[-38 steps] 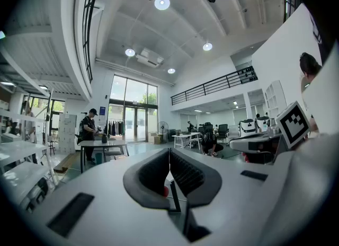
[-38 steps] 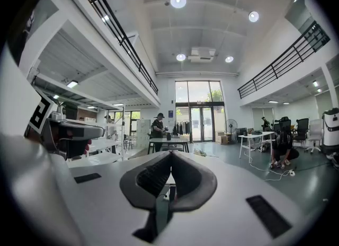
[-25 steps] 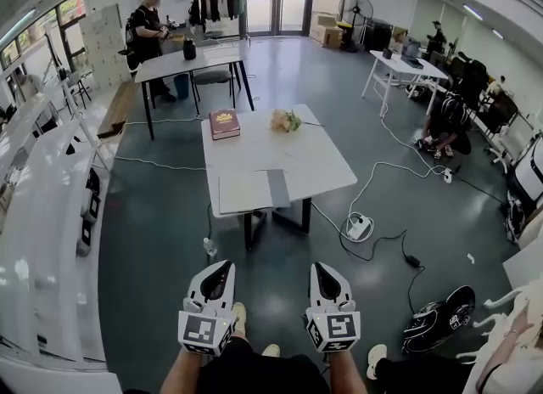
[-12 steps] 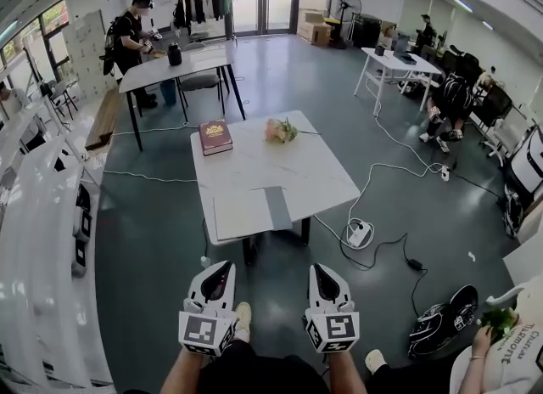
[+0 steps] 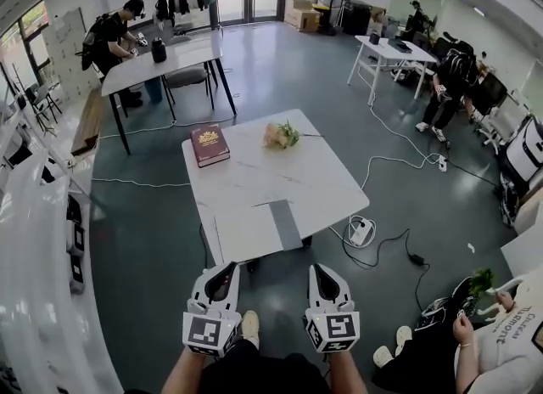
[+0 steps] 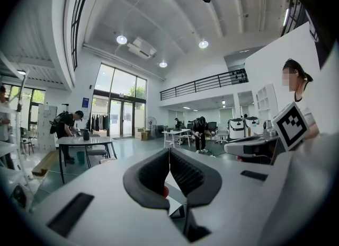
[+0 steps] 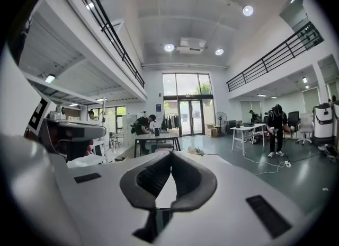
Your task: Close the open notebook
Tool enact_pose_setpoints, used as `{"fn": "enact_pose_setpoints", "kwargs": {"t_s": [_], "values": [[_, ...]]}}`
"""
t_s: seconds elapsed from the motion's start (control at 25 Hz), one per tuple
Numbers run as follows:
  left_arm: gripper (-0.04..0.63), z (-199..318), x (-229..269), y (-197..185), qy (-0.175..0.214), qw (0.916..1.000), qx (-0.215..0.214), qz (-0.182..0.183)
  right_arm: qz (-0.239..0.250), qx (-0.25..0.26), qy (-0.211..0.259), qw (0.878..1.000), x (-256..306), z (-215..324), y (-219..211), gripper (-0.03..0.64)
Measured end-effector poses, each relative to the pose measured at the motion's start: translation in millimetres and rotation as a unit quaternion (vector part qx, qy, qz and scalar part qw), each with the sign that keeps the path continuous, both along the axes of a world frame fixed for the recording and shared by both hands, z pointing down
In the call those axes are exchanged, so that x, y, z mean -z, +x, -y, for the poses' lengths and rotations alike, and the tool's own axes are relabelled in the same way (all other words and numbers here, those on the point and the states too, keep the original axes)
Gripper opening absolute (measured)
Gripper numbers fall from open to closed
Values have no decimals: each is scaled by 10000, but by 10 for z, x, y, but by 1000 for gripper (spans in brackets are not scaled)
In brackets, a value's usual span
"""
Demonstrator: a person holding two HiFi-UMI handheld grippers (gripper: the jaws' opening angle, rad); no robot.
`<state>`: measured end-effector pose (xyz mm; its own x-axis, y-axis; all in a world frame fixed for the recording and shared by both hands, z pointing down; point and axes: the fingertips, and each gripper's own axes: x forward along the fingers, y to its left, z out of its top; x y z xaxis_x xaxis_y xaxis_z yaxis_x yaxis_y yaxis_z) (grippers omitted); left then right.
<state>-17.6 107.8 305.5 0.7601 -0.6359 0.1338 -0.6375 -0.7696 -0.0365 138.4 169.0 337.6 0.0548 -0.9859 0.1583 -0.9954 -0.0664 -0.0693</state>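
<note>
The open notebook (image 5: 254,227) lies flat at the near edge of the white table (image 5: 314,171), one page white, the other grey. Both grippers are held side by side low in the head view, short of the table and over the floor. My left gripper (image 5: 226,267) is shut with nothing in it, its tips meeting in the left gripper view (image 6: 169,150). My right gripper (image 5: 321,268) is also shut and holds nothing, its tips together in the right gripper view (image 7: 170,154). Both point toward the table.
A dark red book (image 5: 209,143) and a bunch of flowers (image 5: 282,135) lie at the table's far side. Cables and a power strip (image 5: 361,231) run over the floor at right. A person (image 5: 496,337) sits at bottom right. A long white shelf (image 5: 34,239) stands at left.
The table and notebook have come nearer and lower in the head view as I walk toward them. Both grippers stay shut. A seated person has come into view at bottom right.
</note>
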Motion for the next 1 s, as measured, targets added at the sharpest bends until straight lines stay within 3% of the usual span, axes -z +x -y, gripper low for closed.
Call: {"fn": "enact_pose_setpoints", "kwargs": {"t_s": [0.52, 1.0], "values": [[25, 998, -365, 259, -344, 9969, -695, 92, 65, -643, -435, 9970, -405, 825, 185, 15], [25, 1476, -1150, 728, -932, 9922, -752, 356, 271, -729, -1053, 9914, -1286, 1244, 600, 15]]}}
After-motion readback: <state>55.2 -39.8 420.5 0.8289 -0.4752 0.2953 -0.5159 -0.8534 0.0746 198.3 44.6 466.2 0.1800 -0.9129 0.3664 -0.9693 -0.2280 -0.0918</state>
